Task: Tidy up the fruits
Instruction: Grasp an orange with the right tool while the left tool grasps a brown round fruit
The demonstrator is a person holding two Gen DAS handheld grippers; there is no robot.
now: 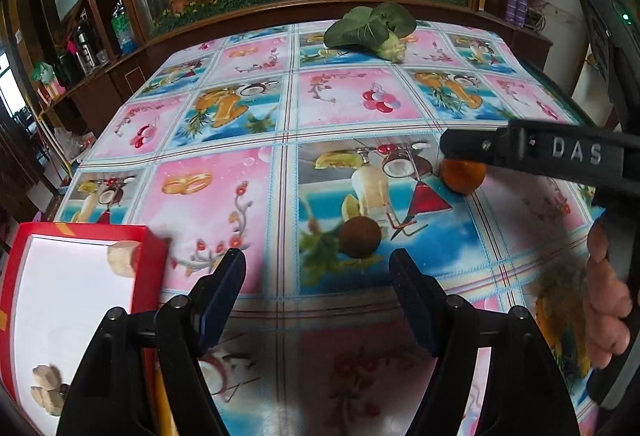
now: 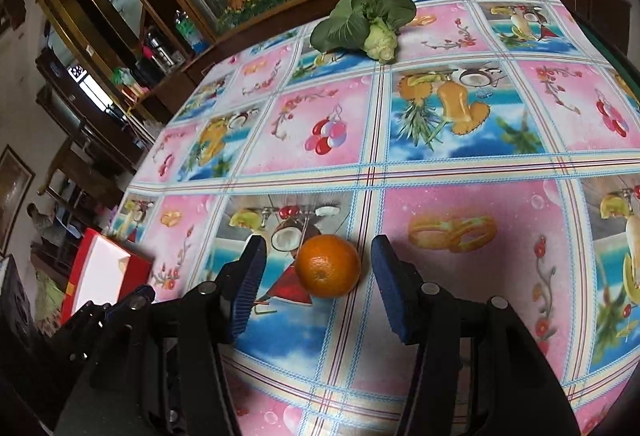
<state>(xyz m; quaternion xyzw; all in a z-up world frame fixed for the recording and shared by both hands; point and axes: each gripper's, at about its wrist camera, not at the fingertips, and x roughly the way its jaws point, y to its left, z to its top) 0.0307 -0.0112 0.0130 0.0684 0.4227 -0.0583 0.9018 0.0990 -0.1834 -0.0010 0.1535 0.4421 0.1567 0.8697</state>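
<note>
With the right gripper (image 2: 318,274) fingers released either side of the orange (image 2: 328,265) on the bench (image 2: 460,203) and the left gripper (image 1: 318,282) released empty, transfer to the red box (image 1: 150,260) at left remains outstanding.
</note>
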